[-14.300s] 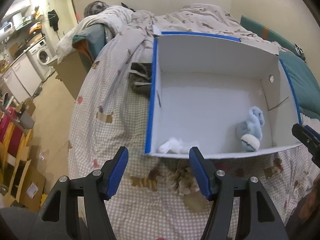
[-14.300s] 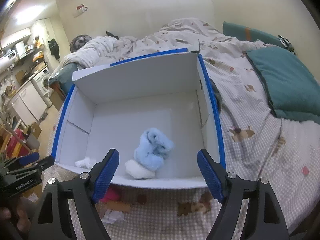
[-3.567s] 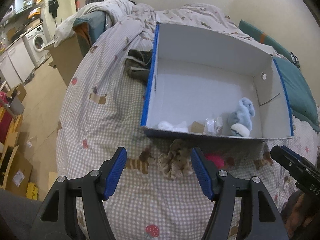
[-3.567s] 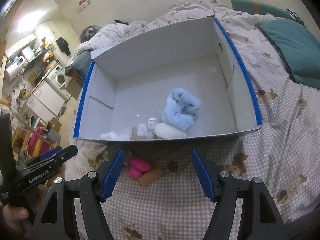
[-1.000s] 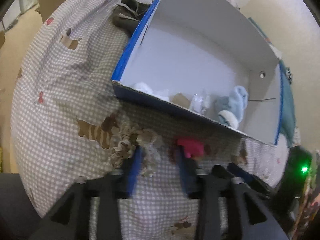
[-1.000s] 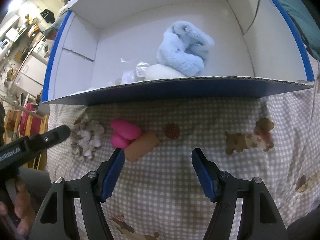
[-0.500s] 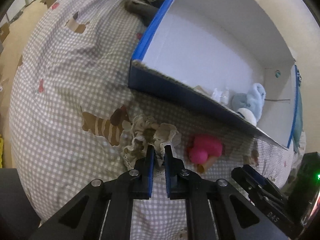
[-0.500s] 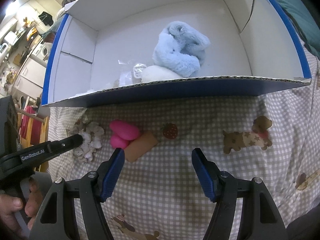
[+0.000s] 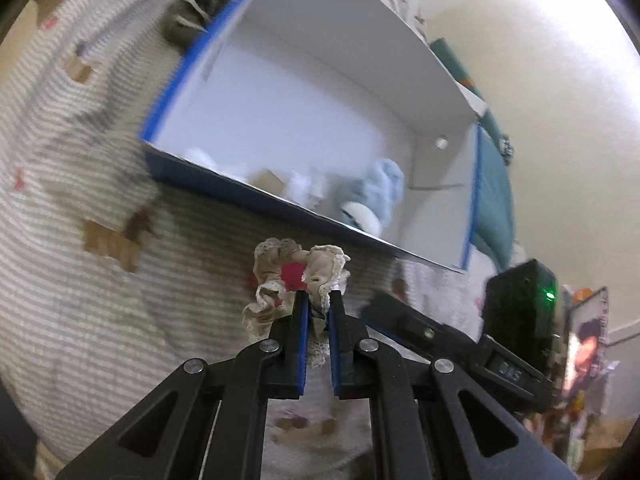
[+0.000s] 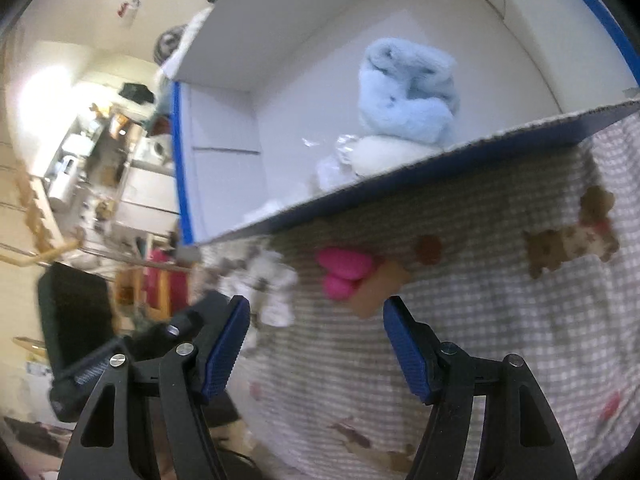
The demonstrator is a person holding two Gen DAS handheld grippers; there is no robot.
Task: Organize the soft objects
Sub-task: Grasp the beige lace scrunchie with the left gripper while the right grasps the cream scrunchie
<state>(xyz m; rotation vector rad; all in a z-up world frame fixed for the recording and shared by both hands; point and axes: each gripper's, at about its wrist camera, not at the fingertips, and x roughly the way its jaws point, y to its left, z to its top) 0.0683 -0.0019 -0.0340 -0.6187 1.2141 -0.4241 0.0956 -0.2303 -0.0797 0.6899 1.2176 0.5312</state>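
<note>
My left hand-held gripper (image 9: 316, 300) is clenched on the lace-trimmed beige scrunchie (image 9: 298, 280), pinching a fold of it between the blue pads. The scrunchie sits just on the near side of the box's front wall, and from the left wrist view I judge it is lifted clear of the checked bedspread (image 9: 80, 280), though the blur makes that hard to confirm. My right hand-held gripper (image 10: 316, 344) is released, its jaws standing wide with nothing between them, hovering over the bed just near of the pink soft toy (image 10: 344, 272) and the tan block (image 10: 378, 286) that touches it.

As for progress, the white box with blue edging (image 9: 224, 176) already holds several things: a light blue fluffy item (image 10: 404, 96) with a white rounded piece (image 10: 384, 152) against it at the near wall, some crinkly clear plastic (image 10: 340, 148) beside those, and a small white tuft (image 9: 200, 156) toward the near left corner. In the left wrist view there is also a small tan piece (image 9: 266, 178) between the tuft and the plastic.

What is left, as I read it: the scrunchie needs carrying over the front wall and dropping inside, then the pink toy and the tan block, both lying on the bedspread just outside the box, should follow. A dark bundle (image 9: 192, 0) lies beyond the far left corner of the box; whether it belongs to the task I cannot tell.
</note>
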